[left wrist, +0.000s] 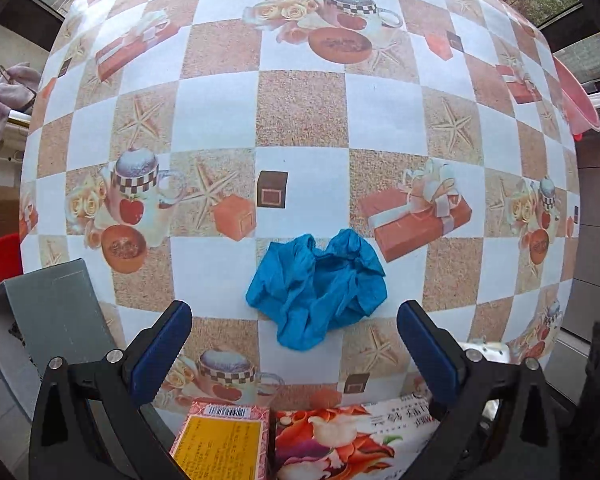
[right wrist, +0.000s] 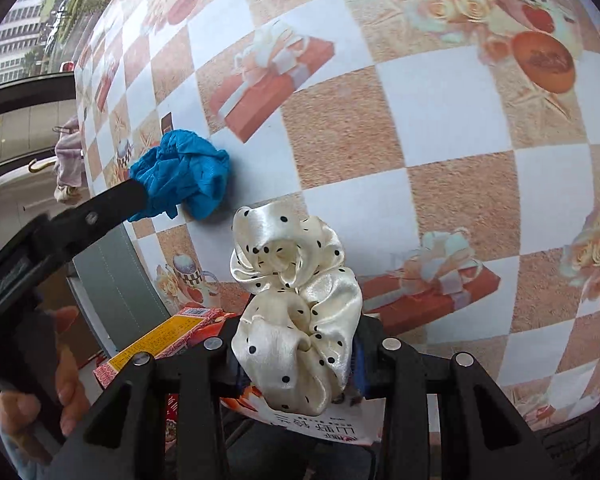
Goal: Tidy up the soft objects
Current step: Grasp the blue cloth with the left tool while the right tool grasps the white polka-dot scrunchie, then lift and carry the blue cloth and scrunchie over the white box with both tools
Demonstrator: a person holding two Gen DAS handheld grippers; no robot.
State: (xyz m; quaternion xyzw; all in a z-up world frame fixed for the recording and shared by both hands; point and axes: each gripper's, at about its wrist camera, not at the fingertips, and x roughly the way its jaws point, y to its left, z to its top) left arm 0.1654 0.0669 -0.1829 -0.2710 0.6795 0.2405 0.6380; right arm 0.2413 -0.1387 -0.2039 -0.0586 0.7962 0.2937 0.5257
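Right gripper [right wrist: 300,354]: clamped narrow on cream satin scrunchie with black dots [right wrist: 296,304], fabric bulging up and out between the jaws. Printed floral packet [right wrist: 324,426] directly beneath the scrunchie, at the table's near edge.

Left gripper [left wrist: 294,320]: jaws wide apart, blue pads [left wrist: 162,344] bare, nothing between them; pointed down at the table. Yellow-labelled box [left wrist: 222,442] and the floral packet lying side by side, nearer the camera than the cloth. Grey box [left wrist: 60,312] left of the cloth, at the table edge.

Crumpled blue cloth [left wrist: 318,290] flat on checkered tablecloth [left wrist: 300,112], just beyond the left gripper's fingertips and centred between them, untouched. Same cloth noted from the right wrist view, beyond and left of the scrunchie, with a black finger [right wrist: 116,202] of the left gripper reaching up to it. Hand [right wrist: 66,364] gripping that tool's handle, nearer than the cloth and to its left.

Pink basin [left wrist: 578,100] far right of the cloth, past the table edge. Pale garment [left wrist: 4,100] hanging far left of the cloth.
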